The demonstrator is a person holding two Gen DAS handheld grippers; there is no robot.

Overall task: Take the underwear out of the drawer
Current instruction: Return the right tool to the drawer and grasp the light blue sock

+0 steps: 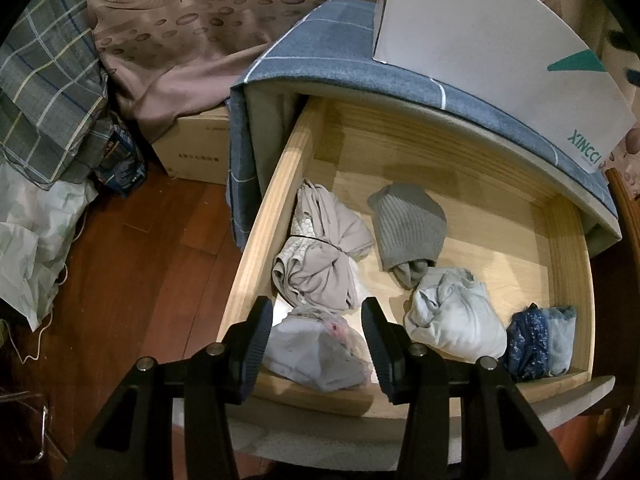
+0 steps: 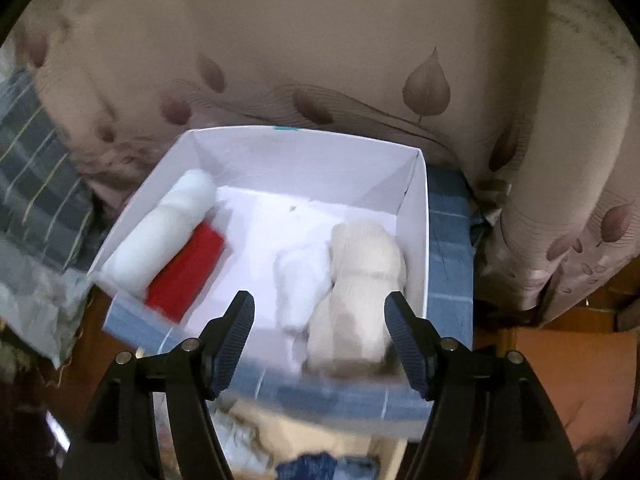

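Note:
The wooden drawer (image 1: 272, 208) stands pulled out, with several rolled underwear bundles in it: taupe (image 1: 324, 252), grey ribbed (image 1: 408, 224), pale blue-white (image 1: 452, 316) and dark blue patterned (image 1: 536, 340). My left gripper (image 1: 317, 308) is at the front left corner. Its pads sit against both sides of a pale lavender bundle (image 1: 316, 348). On the cloth-covered cabinet top stands a white box (image 2: 416, 220) holding a white roll (image 2: 164, 236), a red piece (image 2: 188, 272), a small white bundle (image 2: 300, 280) and a cream roll (image 2: 360, 292). My right gripper (image 2: 320, 300) hovers open above the cream roll, which lies loose in the box.
A blue checked cloth (image 1: 340, 48) covers the cabinet. A leaf-print curtain (image 2: 320, 60) hangs close behind the box. Left of the cabinet are a cardboard box (image 1: 196, 152), plaid bedding (image 1: 48, 100), a crumpled bag (image 1: 32, 240) and dark wood floor (image 1: 140, 280).

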